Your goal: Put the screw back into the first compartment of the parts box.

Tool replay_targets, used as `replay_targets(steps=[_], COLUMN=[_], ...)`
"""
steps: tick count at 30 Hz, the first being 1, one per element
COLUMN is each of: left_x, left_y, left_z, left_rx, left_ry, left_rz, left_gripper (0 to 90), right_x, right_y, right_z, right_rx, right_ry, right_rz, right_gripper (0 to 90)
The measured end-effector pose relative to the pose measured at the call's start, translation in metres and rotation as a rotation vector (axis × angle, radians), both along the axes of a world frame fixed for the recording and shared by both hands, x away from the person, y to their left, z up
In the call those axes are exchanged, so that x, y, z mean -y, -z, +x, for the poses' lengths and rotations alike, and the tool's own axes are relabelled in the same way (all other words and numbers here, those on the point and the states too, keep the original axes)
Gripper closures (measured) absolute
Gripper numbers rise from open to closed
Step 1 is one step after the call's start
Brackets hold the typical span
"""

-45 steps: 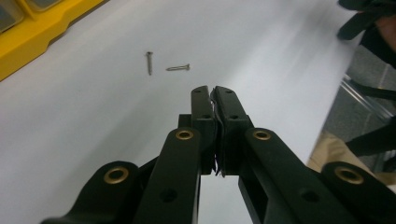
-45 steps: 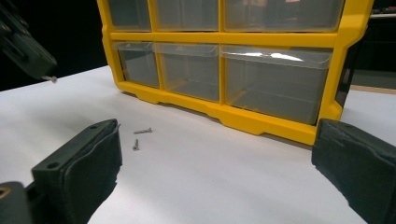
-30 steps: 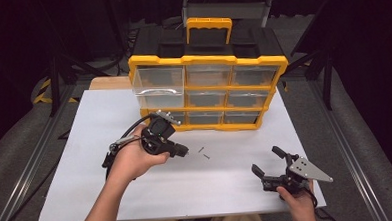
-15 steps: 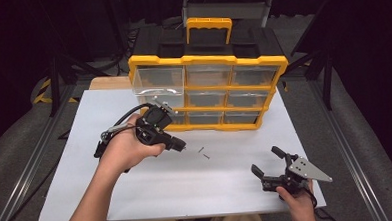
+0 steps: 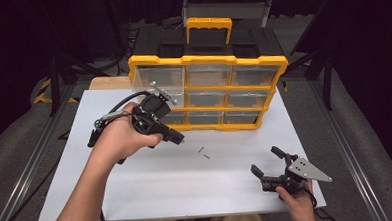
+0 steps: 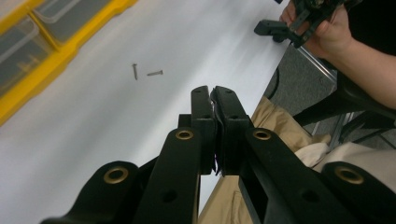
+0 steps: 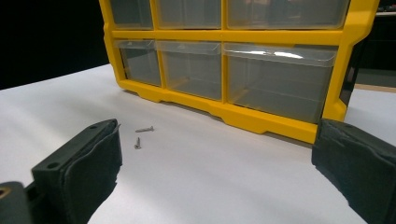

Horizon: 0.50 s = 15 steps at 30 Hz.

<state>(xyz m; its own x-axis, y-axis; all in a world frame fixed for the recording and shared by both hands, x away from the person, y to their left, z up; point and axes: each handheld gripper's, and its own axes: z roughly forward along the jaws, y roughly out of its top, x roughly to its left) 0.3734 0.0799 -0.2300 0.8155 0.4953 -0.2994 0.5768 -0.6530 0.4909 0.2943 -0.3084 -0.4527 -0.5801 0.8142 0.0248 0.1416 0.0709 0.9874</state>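
Note:
Two small screws (image 5: pixel 203 153) lie on the white table (image 5: pixel 152 192) in front of the yellow drawer cabinet (image 5: pixel 207 63). They also appear as screws (image 6: pixel 145 72) in the left gripper view and screws (image 7: pixel 141 135) in the right gripper view. My left gripper (image 5: pixel 180 138) hangs above the table, left of the screws and before the cabinet's lower left drawers. Its jaws are shut, and I see nothing between them at the left gripper (image 6: pixel 215 93). My right gripper (image 5: pixel 265 160) rests near the table's front right corner, open and empty. It points at the screws and the cabinet, as the right gripper (image 7: pixel 215 154) view shows.
The cabinet (image 7: pixel 233 116) has clear drawers in three rows and stands at the table's far side. A black case with a yellow handle (image 5: pixel 209 25) sits behind it. The person's legs (image 6: pixel 280 140) are at the table's near edge.
The left hand has lifted its shut gripper higher and a little farther from the person, away from the screws. The right gripper has stayed put.

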Motion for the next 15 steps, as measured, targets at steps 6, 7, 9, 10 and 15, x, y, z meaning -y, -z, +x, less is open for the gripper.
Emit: replay_targets(steps=[6, 7, 9, 10, 15], left_x=[0.001, 0.001, 0.002, 0.002, 0.003], left_y=[-0.019, -0.021, -0.028, -0.031, -0.048], left_z=[0.002, 0.002, 0.003, 0.003, 0.006], left_rx=[0.004, 0.003, 0.003, 0.006, 0.0], left_ry=[0.001, 0.004, 0.001, 0.0, -0.002], left_rz=[0.013, 0.014, 0.02, 0.02, 0.018], left_gripper=[88.0, 88.0, 88.0, 88.0, 88.0], right_x=[0.0, 0.0, 0.0, 0.0, 0.0], right_y=[0.0, 0.0, 0.0, 0.0, 0.0], right_z=[0.0, 0.0, 0.0, 0.0, 0.0], right_rx=[0.004, 0.003, 0.003, 0.004, 0.0], right_ry=[-0.003, -0.003, -0.003, -0.004, -0.004], right_rz=[-0.002, -0.002, -0.001, -0.001, -0.001], right_gripper=[2.3, 2.3, 2.3, 2.3, 2.3])
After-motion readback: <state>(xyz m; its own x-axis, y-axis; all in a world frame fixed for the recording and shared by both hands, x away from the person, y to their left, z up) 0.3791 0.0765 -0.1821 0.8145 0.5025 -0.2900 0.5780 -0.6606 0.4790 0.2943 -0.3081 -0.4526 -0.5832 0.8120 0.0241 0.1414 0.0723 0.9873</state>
